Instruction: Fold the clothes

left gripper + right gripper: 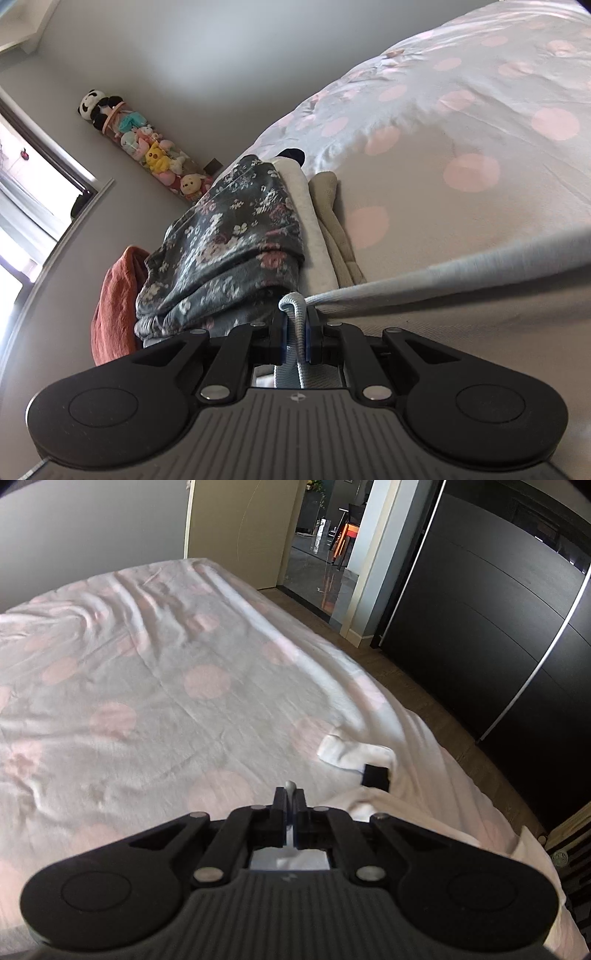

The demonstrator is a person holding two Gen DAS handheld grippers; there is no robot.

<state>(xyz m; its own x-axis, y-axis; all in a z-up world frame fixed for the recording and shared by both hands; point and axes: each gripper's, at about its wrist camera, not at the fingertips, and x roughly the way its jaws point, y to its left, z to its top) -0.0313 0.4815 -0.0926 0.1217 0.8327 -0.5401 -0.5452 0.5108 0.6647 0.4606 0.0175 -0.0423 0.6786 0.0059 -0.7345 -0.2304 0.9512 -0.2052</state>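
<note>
My left gripper [294,314] is shut on the ribbed edge of a light blue-grey garment [443,280]. The cloth runs taut from the jaws to the right across the bed. My right gripper [290,795] is shut on a thin fold of the same pale garment [290,786]; only a small tip shows between the jaws. A stack of folded clothes lies on the bed ahead of the left gripper: a dark floral piece [229,251] on top, a white one [314,221] and a beige one [340,229] beside it.
The bed [147,672] has a pale cover with pink dots. A rust-red cloth [114,295] lies left of the stack. A white sock with a black patch [354,758] lies near the bed's right edge. A tube of plush toys [147,147] stands by the wall. Dark wardrobe [498,627] on the right.
</note>
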